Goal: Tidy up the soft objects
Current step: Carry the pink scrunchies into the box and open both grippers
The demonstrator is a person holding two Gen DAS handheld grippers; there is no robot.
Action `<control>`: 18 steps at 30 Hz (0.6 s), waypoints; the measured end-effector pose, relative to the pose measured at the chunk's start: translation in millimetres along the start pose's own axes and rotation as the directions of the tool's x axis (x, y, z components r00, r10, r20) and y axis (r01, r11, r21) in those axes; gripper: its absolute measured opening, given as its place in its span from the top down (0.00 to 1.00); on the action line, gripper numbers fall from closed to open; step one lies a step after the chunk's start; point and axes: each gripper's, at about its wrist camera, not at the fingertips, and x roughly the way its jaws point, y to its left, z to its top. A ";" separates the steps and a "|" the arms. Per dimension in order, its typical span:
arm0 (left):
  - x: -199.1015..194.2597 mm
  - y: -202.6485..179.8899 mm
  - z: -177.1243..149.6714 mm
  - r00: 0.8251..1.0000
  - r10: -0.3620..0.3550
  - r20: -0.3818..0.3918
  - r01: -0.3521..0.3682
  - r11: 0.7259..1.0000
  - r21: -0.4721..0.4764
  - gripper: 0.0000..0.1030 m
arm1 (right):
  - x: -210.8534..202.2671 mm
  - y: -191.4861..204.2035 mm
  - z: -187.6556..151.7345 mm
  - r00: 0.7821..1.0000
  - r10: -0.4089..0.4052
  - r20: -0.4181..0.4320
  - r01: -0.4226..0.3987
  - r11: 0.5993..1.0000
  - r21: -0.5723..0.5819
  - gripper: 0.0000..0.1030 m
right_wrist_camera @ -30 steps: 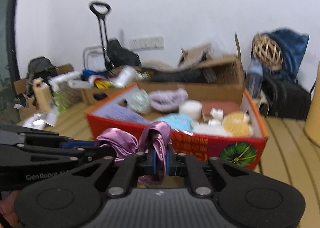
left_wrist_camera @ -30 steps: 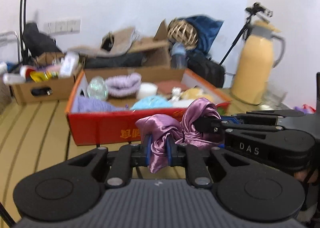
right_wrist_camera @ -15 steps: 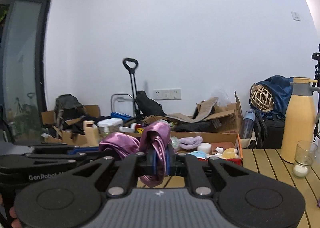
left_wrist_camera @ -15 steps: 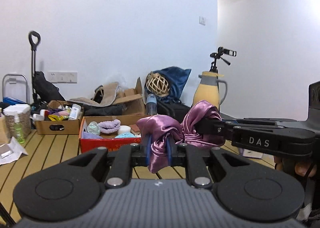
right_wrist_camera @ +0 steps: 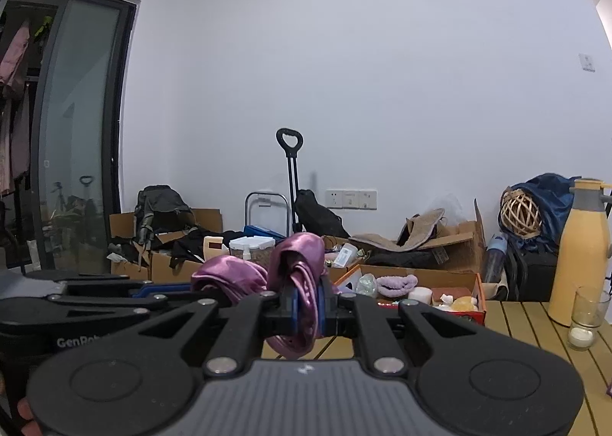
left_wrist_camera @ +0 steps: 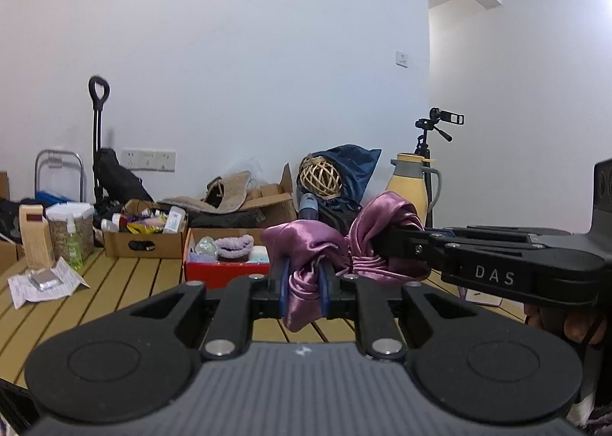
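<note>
A purple satin scrunchie [left_wrist_camera: 325, 244] is held between both grippers, above the wooden slat table [left_wrist_camera: 126, 283]. My left gripper [left_wrist_camera: 302, 283] is shut on its left loop. My right gripper [right_wrist_camera: 306, 302] is shut on its other loop [right_wrist_camera: 296, 263]; in the left wrist view it reaches in from the right [left_wrist_camera: 386, 244]. The red cardboard box [left_wrist_camera: 225, 269] of soft items, with a lilac knitted piece [left_wrist_camera: 234, 243], stands farther back on the table. It also shows in the right wrist view [right_wrist_camera: 478, 306].
A yellow thermos [right_wrist_camera: 581, 252] and a glass with a candle [right_wrist_camera: 585, 317] stand at the right. Brown boxes of clutter [left_wrist_camera: 145, 237], a green bottle [left_wrist_camera: 72, 240], a papers pile [left_wrist_camera: 42, 283], a wicker ball [left_wrist_camera: 319, 175] and a tripod [left_wrist_camera: 432, 145] line the back.
Both grippers have drawn back and up from the red box, still holding the scrunchie; the box now looks smaller and farther away.
</note>
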 end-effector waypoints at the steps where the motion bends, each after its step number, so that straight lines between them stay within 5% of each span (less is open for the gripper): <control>1: 5.2 4.0 -0.1 1.000 -0.001 -0.005 0.001 1.000 -0.008 0.85 | 6.7 -1.8 -0.7 1.000 0.000 -0.005 0.000 1.000 0.001 0.91; 9: 89.5 50.9 20.2 0.999 0.000 -0.041 -0.001 1.000 -0.025 0.85 | 97.9 -30.5 11.9 0.999 0.000 -0.039 -0.001 1.000 -0.021 0.91; 18: 270.8 136.7 64.9 0.984 -0.040 -0.171 0.022 0.994 -0.107 0.85 | 277.9 -120.9 47.0 0.986 0.030 -0.166 -0.021 0.998 0.060 0.91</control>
